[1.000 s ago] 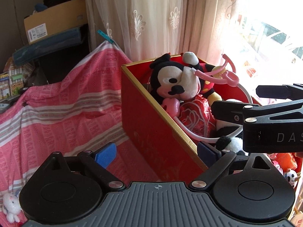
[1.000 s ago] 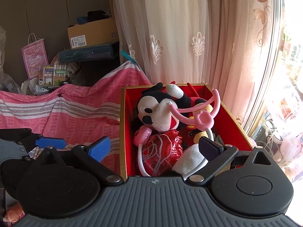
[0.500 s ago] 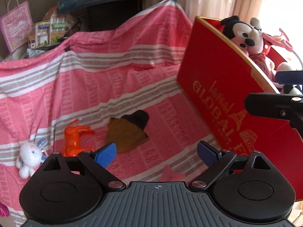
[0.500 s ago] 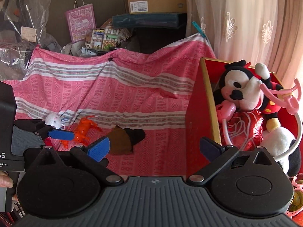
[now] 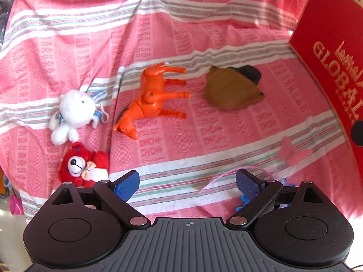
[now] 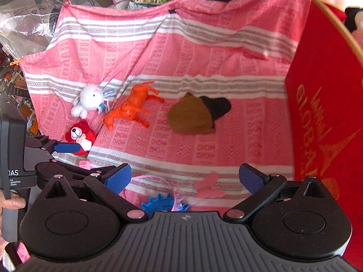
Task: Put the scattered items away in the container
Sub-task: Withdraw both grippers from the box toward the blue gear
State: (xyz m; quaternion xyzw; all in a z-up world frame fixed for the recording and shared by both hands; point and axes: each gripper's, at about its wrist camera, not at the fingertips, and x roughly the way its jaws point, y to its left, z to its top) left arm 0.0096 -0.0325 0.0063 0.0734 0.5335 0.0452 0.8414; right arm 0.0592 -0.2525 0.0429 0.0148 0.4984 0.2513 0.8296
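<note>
Left gripper: jaws spread wide, nothing between them, hanging over the near edge of the pink striped cloth.
Right gripper: jaws also wide apart and empty, over the same near edge.
Nearest items: a blue toothed piece and a pink butterfly lie just ahead of the right gripper, a thin pink string beside them.
Red bear: near the cloth's left edge, just beyond the left gripper's left fingertip.
White plush bunny: just behind the bear, touching it.
Orange horse: on its side mid-cloth, ahead of both grippers.
Brown and black pouch: right of the horse, apart from it.
Red box: stands at the cloth's right edge; only its outer wall with gold lettering shows, plus a sliver of black plush above the rim; contents otherwise hidden.
Change: a second ago both cameras faced the open box holding a mouse plush and pink toys; now both look down on the scattered toys.
</note>
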